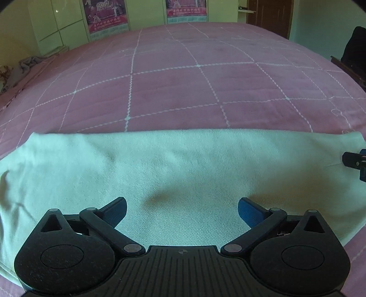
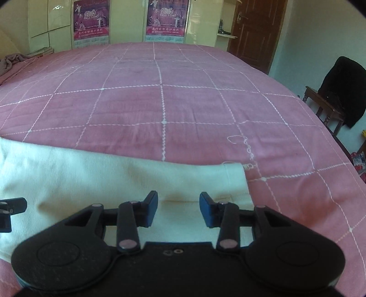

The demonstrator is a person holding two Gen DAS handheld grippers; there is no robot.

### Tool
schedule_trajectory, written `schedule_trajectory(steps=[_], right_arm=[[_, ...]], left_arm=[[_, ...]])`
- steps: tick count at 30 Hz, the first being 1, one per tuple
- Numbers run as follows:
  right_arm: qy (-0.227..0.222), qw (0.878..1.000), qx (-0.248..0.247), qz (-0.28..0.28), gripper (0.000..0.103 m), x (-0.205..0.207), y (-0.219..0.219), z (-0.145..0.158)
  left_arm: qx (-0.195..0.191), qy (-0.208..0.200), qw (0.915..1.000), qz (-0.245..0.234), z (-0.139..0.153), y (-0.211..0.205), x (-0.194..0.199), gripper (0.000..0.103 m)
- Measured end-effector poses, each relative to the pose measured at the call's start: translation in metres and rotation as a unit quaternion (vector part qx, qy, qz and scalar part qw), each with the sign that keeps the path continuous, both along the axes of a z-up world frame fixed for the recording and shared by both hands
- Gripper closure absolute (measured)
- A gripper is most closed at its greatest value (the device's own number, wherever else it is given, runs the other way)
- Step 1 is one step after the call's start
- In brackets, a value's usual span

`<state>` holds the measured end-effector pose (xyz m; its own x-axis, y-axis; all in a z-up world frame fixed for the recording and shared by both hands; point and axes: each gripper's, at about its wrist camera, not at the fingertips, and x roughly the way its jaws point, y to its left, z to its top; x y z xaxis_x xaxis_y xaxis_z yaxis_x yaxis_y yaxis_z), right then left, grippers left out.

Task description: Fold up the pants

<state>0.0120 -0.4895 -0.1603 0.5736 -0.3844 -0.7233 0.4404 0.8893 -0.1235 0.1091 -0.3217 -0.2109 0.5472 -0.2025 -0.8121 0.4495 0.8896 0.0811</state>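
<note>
So the pants are laid out flat as a long pale band across the near edge of the bed, running side to side over the pink checked bedspread. Left hand-held gripper sits low over the middle of the pants, jaws spread wide with bare cloth showing between the blue pads, nothing pinched. Right hand-held gripper is over the pants too, near their hemmed end, jaws parted by a narrower gap and holding nothing either; there's a faint crease line in the cloth right between its pads. In the left wrist view you can see the tip of the right one poking in over the pants at the right edge. Beyond the pants: posters on pale wardrobe doors, a brown door, and a chair with something dark draped on it, off to the right of the bed
</note>
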Motion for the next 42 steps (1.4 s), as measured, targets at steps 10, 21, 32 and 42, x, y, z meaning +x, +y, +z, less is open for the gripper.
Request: schedule_trajectory(steps=[10,21,32,42], right_arm=[[0.034,0.999,-0.002,0.002,0.056,0.0,-0.009,-0.017],[0.005,0.987,0.136,-0.087,0.041,-0.083,-0.052,-0.009],[-0.063,0.95,0.268,-0.15,0.089,-0.082,-0.068,-0.022],[-0.054,0.976,0.164,-0.131,0.095,-0.067,-0.037,-0.004]], left_arm=[[-0.018,0.02,0.9996,0.002,-0.005,0.016,-0.007,0.0],[-0.014,0.027,0.9995,-0.012,-0.01,0.031,-0.037,0.0],[0.005,0.031,0.9995,0.002,-0.016,0.027,-0.04,0.0],[-0.007,0.036,0.9993,0.006,-0.004,0.037,-0.038,0.002]])
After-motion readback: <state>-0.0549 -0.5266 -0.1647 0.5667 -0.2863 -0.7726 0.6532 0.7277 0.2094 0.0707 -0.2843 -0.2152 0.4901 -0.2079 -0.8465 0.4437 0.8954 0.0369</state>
